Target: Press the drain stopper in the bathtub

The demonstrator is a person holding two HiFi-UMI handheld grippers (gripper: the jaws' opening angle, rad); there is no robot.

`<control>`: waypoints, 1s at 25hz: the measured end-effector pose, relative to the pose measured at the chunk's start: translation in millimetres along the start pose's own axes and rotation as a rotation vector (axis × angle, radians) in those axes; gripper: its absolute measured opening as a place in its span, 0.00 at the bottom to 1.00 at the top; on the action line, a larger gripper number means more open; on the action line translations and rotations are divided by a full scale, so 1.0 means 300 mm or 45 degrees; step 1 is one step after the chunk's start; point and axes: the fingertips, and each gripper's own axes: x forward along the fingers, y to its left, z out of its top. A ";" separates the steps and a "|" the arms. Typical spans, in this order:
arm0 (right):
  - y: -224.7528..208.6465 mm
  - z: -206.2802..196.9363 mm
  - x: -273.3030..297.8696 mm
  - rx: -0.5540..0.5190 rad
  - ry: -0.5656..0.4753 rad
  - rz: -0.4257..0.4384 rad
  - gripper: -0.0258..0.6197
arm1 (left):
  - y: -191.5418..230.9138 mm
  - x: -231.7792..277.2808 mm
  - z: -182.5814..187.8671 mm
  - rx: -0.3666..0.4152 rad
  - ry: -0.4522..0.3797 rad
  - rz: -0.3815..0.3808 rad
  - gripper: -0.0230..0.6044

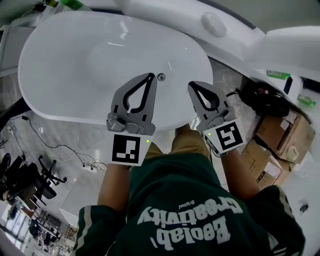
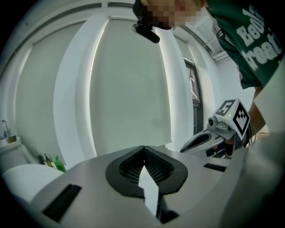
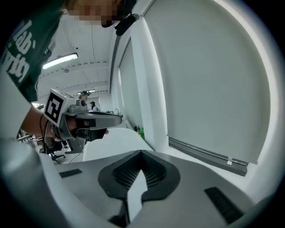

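A white oval bathtub (image 1: 60,95) fills the upper left of the head view. Its small round metal drain stopper (image 1: 161,77) sits on the tub floor near the right end. My left gripper (image 1: 152,75) hangs over the tub's near rim, shut and empty, its tip just left of the stopper in the picture. To the right of the stopper, my right gripper (image 1: 191,85) is also shut with nothing in it. Both gripper views look up at walls: the left gripper's (image 2: 143,148) tips meet, as do the right gripper's (image 3: 141,152). Each view shows the other gripper: the right gripper (image 2: 209,137), the left gripper (image 3: 91,119).
A second white fixture (image 1: 215,24) lies beyond the tub at the top. Cardboard boxes (image 1: 280,134) and black gear with cables (image 1: 264,99) sit on the floor at right. Office chairs (image 1: 30,175) and a floor cable (image 1: 55,146) are at lower left. Green bottles (image 1: 72,4) stand behind the tub.
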 end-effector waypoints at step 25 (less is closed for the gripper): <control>0.077 -0.805 0.574 0.110 0.226 0.200 0.06 | 0.065 0.145 -0.995 -0.304 0.145 0.109 0.04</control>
